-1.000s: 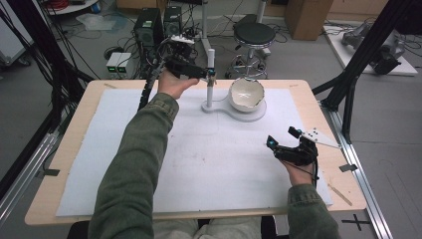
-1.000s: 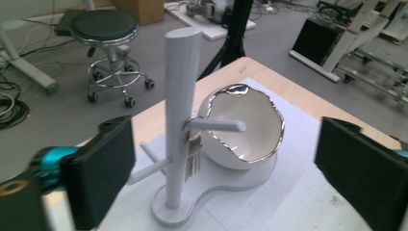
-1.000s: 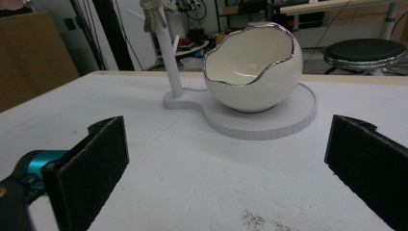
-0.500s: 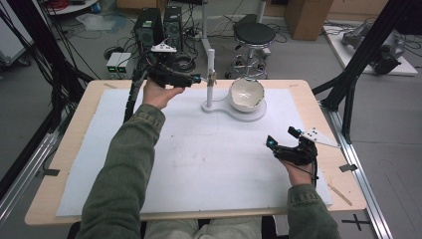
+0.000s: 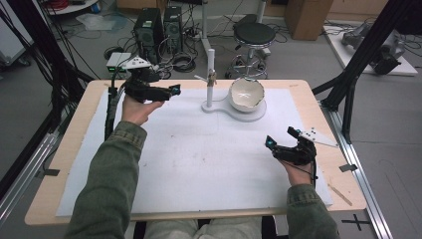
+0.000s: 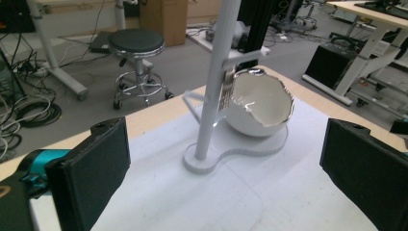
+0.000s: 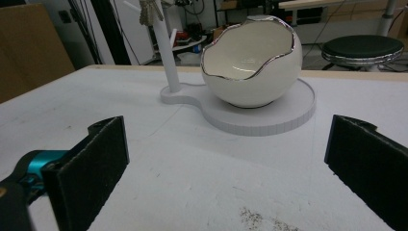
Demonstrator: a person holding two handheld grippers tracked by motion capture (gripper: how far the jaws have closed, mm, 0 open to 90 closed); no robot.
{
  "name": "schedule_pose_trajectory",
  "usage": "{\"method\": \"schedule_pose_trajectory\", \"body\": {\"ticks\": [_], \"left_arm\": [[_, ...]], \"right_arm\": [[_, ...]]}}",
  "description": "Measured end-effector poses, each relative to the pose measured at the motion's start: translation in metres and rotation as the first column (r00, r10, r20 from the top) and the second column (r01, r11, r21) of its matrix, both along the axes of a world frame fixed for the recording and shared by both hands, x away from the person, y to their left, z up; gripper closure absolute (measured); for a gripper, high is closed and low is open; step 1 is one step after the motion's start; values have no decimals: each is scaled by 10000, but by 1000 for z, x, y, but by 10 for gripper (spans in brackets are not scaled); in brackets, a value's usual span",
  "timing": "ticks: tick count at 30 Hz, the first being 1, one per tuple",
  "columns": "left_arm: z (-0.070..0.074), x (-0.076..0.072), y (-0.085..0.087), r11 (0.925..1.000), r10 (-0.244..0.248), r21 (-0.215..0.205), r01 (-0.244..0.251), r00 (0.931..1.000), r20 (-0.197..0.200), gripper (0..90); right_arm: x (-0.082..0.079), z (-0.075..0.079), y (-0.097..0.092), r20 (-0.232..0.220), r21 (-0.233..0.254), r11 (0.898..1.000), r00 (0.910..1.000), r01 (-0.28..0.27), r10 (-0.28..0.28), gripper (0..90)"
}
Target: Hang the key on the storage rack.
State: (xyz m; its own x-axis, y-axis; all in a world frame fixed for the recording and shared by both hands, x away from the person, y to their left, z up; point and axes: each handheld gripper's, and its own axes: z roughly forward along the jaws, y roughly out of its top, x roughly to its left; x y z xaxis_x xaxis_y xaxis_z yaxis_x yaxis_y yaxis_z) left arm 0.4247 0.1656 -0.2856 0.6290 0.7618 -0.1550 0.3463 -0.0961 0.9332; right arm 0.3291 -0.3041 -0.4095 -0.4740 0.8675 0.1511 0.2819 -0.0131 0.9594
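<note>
A grey concrete floor (image 5: 308, 55) lies beyond the wooden surface (image 5: 74, 149) with its white mat (image 5: 199, 149). A black round stool (image 5: 254, 34) stands far centre, computer towers (image 5: 158, 25) and tangled cables (image 5: 181, 59) far left, black frame struts (image 5: 368, 50) right.

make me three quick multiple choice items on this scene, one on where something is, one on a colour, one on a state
1. Where does the bowl sit?
A. on the round part of the white stand base
B. on the stool
C. between one gripper's jaws

2. What colour is the bowl's jagged rim?
A. red
B. silver
C. black

3. How do the jaws of the left hand-held gripper stand?
A. shut on the post
B. shut on the bowl
C. wide open, holding nothing

Answers:
1 A, the right gripper view shows the bowl resting on the round base beside the post.
2 B, the rim gleams silver against the white shell.
3 C, in the left gripper view the pads stand far apart, short of the stand.
</note>
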Motion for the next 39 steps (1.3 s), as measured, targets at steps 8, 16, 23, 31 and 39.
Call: {"method": "schedule_pose_trajectory", "body": {"ticks": [8, 16, 23, 31, 39], "left_arm": [[-16, -10, 15, 9999, 93, -53, -94, 9996, -265, 40], [-19, -15, 9, 9993, -70, 359, 79, 9997, -253, 40], [-23, -20, 6, 9979, -132, 627, 148, 9996, -265, 40], [-21, -33, 7, 9934, 33, 1147, -26, 10000, -60, 40], [-27, -43, 23, 9972, 377, 651, -373, 9993, -56, 40]], "right_arm": [[0, 0, 1, -9, -69, 10000, 10000, -31, 31, 5], [1, -1, 1, -73, -127, 9999, 10000, -39, 38, 5], [0, 0, 0, -39, -176, 9998, 10000, -34, 33, 5], [-1, 0, -1, 13, -212, 9998, 10000, -26, 26, 5], [-2, 0, 0, -15, -192, 9998, 10000, -36, 36, 5]]}}
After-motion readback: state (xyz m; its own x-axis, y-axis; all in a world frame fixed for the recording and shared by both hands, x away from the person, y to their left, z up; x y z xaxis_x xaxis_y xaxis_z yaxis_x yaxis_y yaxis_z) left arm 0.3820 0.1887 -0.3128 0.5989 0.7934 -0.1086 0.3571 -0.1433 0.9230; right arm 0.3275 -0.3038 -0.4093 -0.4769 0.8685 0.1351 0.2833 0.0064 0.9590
